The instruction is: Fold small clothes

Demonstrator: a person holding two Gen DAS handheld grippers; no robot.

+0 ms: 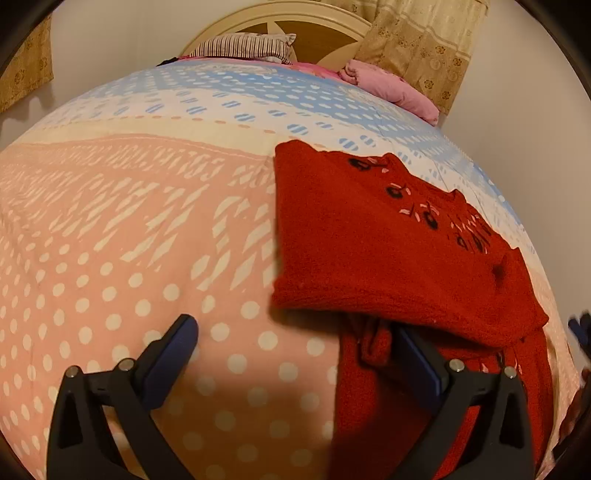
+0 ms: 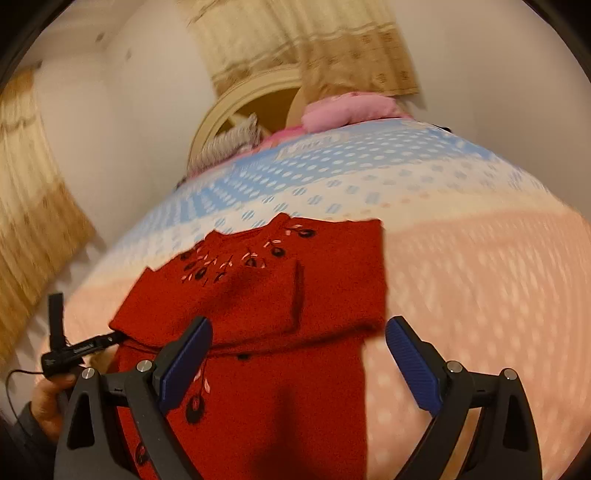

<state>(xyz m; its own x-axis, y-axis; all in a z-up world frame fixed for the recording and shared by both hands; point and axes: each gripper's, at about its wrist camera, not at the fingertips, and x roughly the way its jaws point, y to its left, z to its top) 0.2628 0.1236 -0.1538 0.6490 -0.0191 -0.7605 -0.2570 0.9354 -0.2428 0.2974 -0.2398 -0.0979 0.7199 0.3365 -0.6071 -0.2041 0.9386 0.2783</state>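
On the bed, toward the pink half of the spotted bedspread (image 1: 122,236), lies the red sweater (image 1: 369,240), partly folded: its upper part is doubled over onto the lower part, with the embroidered dark flowers facing up near the neckline. In the left wrist view the sweater fills the 3 to 5 o'clock area; in the right wrist view it sits at centre, running down to 6 o'clock.

Left gripper (image 1: 299,354): jaws spread wide, nothing pinched. One blue pad hangs over the bare bedspread at 7 o'clock, the other lies against the lower red cloth at 5 o'clock, just under the folded edge.

Right gripper (image 2: 299,362): jaws spread wide, nothing pinched. Its left pad is over the sweater; its right pad is over the bedspread just beyond the sweater's right edge. View blurred.

A hand (image 2: 48,398) with a small black device shows at 8 o'clock in the right view.

At 12 o'clock in the left view: striped pillow (image 1: 247,46) and pink pillow (image 1: 391,88) at the cream headboard (image 1: 280,14). Patterned curtain (image 1: 424,44) at 1 o'clock.
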